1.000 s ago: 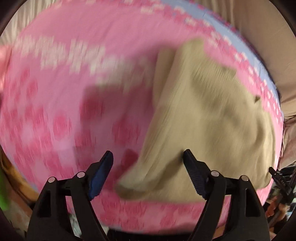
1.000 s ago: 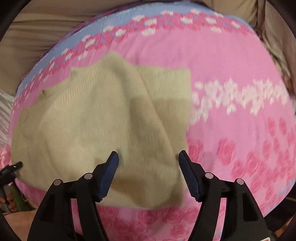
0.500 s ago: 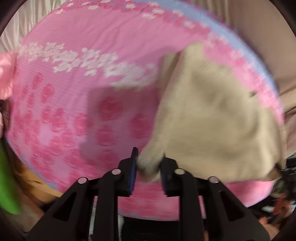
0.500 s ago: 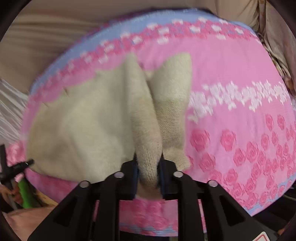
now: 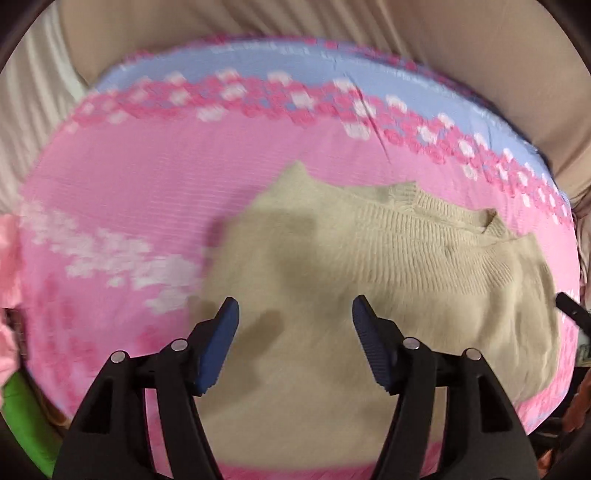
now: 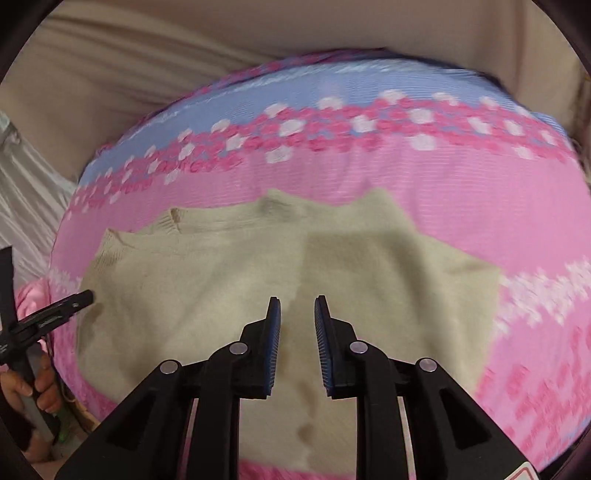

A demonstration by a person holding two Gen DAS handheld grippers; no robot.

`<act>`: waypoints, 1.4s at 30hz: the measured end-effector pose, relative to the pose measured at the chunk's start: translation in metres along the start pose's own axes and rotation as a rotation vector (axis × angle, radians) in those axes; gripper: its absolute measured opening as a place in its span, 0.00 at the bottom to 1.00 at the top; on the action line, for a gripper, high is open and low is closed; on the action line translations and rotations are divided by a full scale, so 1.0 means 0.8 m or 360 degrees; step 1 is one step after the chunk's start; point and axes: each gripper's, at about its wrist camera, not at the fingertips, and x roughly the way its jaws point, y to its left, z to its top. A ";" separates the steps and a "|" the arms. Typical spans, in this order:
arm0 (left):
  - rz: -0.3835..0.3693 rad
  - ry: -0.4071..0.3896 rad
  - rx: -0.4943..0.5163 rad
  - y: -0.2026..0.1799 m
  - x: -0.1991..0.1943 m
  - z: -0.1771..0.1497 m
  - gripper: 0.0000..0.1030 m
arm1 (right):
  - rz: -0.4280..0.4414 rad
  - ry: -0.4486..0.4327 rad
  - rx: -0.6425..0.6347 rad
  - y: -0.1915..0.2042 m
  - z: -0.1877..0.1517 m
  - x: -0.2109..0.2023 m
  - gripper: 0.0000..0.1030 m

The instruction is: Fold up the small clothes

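Note:
A beige knit sweater lies spread on a pink flowered bed cover, its ribbed neck band toward the far side. My left gripper hovers over the sweater's left part. Its jaws are opening, with nothing pinched between the blue pads. In the right wrist view the sweater fills the middle. My right gripper holds its jaws a narrow gap apart, and a fold of the beige knit runs into that gap. The left gripper's black finger reaches the sweater's left edge, held by a hand.
The bed cover has a blue band with pink and white flowers along its far edge. Beige draped fabric rises behind it. A pink garment and something green sit at the left edge.
A second ago both grippers were open at the sweater's near edge. They then shut on it and moved forward over it. Now the left has let go and spread its jaws.

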 end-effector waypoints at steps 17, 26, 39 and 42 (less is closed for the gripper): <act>0.0145 0.0106 0.0055 -0.020 0.065 0.026 0.68 | -0.0321 0.0047 -0.0070 -0.004 0.060 0.058 0.17; 0.0146 0.0143 0.0031 -0.022 0.064 0.032 0.69 | -0.0288 0.0069 -0.0072 0.006 0.054 0.078 0.20; 0.0101 0.0004 -0.0020 0.008 0.026 0.052 0.78 | -0.0412 -0.0110 0.0209 -0.092 0.040 -0.007 0.51; -0.0036 -0.0021 -0.0172 0.040 0.022 0.062 0.85 | -0.0356 -0.0053 0.0314 -0.128 0.032 -0.005 0.57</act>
